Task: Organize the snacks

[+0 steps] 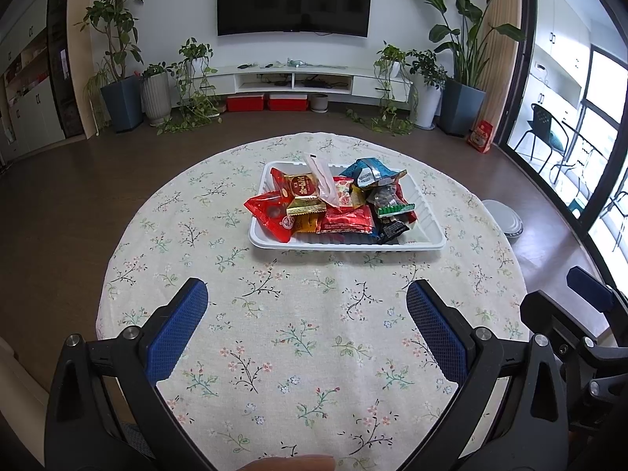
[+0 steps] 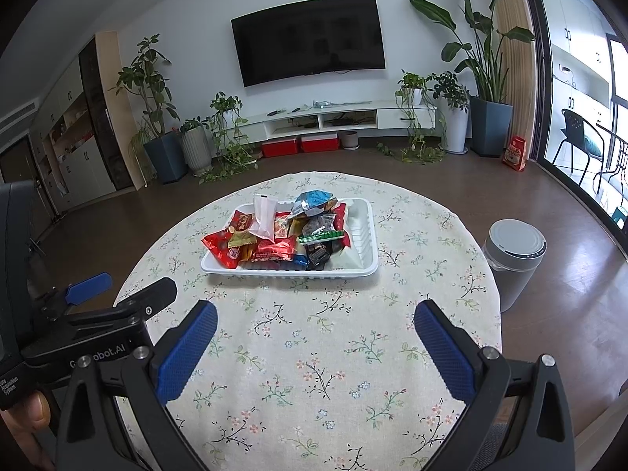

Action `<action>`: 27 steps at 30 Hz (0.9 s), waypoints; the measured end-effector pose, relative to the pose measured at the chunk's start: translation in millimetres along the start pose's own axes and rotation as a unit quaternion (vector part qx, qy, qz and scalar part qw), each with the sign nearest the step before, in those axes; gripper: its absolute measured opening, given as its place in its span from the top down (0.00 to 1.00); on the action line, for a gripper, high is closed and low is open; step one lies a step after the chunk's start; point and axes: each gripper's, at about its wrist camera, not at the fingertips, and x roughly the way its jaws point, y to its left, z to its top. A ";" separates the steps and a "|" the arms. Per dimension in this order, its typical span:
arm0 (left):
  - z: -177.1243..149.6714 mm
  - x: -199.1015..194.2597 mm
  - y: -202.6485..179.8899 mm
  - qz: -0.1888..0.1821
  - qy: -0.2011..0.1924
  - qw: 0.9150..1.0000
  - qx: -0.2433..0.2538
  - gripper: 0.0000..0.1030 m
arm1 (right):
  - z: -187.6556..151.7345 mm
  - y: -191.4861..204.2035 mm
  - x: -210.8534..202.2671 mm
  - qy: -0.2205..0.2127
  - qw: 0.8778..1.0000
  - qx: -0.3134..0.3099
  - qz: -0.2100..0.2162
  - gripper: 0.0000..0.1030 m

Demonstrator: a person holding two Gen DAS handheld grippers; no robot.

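Left wrist view is showing the snacks (image 1: 337, 206) piled in the white tray (image 1: 428, 235), lying well ahead of the left gripper (image 1: 307, 327), whose jaws are gaping wide and holding nothing, so sorting seems either finished or not begun. Any next move is calling for a forward reach past the bare cloth between the jaws. Right wrist view is adding the equally wide, empty right gripper (image 2: 315, 343), and a grey bin (image 2: 512, 257) beyond its right jaw, barely visible from the left.

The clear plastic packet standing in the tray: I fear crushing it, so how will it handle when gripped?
The clear plastic packet looks thin and crinkly, so probably floppy and light. It leans on other snacks, so lifting it may shift them.
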 end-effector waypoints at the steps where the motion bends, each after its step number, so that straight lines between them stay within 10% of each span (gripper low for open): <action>1: -0.2 0.1 -0.2 0.000 0.000 1.000 0.000 0.00 | -2.4 -0.5 -1.0 0.000 1.000 0.000 0.000 0.00; 27: -6.7 1.3 0.5 0.000 0.001 1.000 -0.002 0.00 | -8.2 -1.4 -1.2 0.006 1.000 0.001 0.000 0.00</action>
